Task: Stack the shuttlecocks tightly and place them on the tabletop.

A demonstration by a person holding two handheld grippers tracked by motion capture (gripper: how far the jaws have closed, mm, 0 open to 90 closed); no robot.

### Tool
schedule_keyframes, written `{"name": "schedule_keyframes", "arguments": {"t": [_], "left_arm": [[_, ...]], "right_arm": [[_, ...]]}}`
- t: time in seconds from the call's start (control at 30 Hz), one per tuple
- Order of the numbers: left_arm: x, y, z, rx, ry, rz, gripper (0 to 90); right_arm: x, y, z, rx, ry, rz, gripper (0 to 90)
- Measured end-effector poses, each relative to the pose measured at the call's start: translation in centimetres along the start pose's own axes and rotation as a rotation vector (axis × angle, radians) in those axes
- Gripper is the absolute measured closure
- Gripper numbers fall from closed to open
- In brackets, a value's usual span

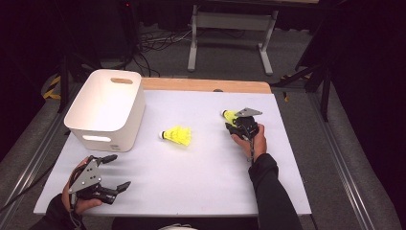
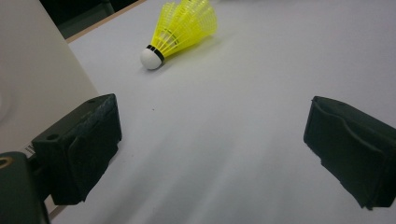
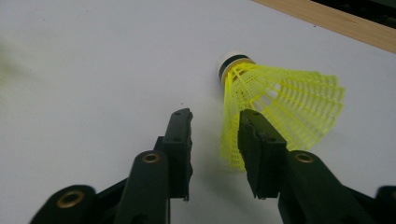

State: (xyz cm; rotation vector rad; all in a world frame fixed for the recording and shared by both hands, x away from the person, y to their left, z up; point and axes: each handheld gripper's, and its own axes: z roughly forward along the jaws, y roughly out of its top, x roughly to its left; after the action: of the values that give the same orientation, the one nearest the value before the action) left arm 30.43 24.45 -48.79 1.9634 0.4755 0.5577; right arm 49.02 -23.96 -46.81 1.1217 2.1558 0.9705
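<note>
Right gripper (image 3: 215, 123) is being closed at frame centre, jaws apparently straddling only the shuttlecock (image 3: 280, 100) skirt edge; it is likely being squeezed out sideways.

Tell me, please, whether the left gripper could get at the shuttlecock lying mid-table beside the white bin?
Probably yes: the left gripper is open and only bare table lies between it and that shuttlecock; the bin stands off to one side.
</note>
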Motion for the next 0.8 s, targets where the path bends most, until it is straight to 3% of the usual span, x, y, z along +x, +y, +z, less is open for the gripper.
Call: {"name": "schedule_keyframes", "arguments": {"t": [0.27, 0.8], "left_arm": [[0.0, 0.0, 0.1, 0.004, -0.002, -0.001, 5.1], [0.0, 0.0, 0.2, 0.008, -0.006, -0.002, 5.2]], "right_arm": [[-0.2, 0.2, 0.2, -0.005, -0.022, 0.001, 87.1], [-0.8, 0.2, -1.2, -0.060, -0.009, 0.041, 90.0]]}}
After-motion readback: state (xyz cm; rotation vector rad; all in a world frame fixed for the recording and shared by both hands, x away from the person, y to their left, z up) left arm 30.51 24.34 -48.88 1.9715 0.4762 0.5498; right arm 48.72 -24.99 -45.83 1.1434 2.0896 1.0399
